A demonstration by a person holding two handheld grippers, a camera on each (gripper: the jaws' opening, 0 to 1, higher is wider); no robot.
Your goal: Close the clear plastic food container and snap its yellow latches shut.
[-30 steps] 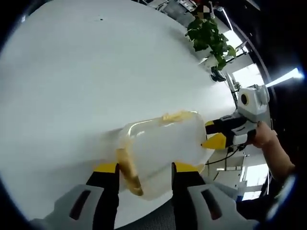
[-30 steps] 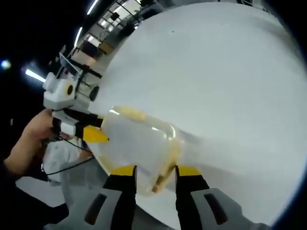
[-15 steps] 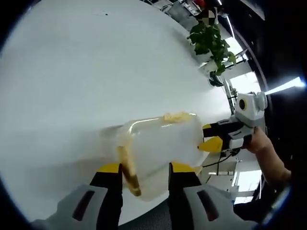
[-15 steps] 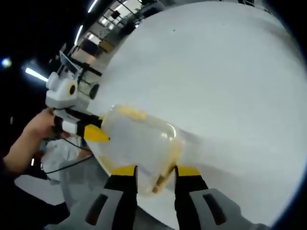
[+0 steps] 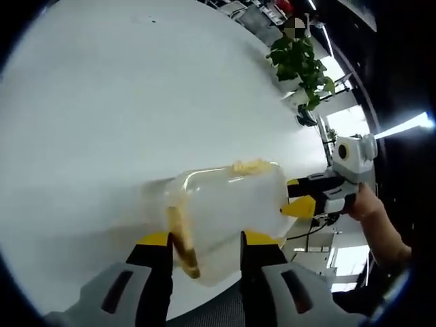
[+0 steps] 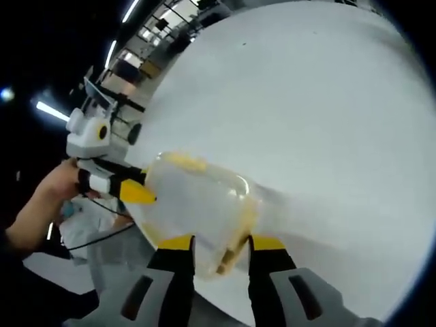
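Sitting near edge of white table [image 5: 102, 102]: clear plastic food container [image 5: 228, 208], lid on. Left gripper [image 5: 203, 240] jaws apart, one on each side of yellow latch [image 5: 182, 240] at container's end; cannot tell if squeezing. Right gripper [image 6: 216, 243] same, jaws spread around other end's yellow latch [image 6: 235, 248]; grip not clear. Green plant [image 5: 298, 60] far off beyond table.

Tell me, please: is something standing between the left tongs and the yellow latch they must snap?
Nothing visible does. The left tongs already straddle the yellow latch at the near end of the clear container; the white table around it shows no obstacle.
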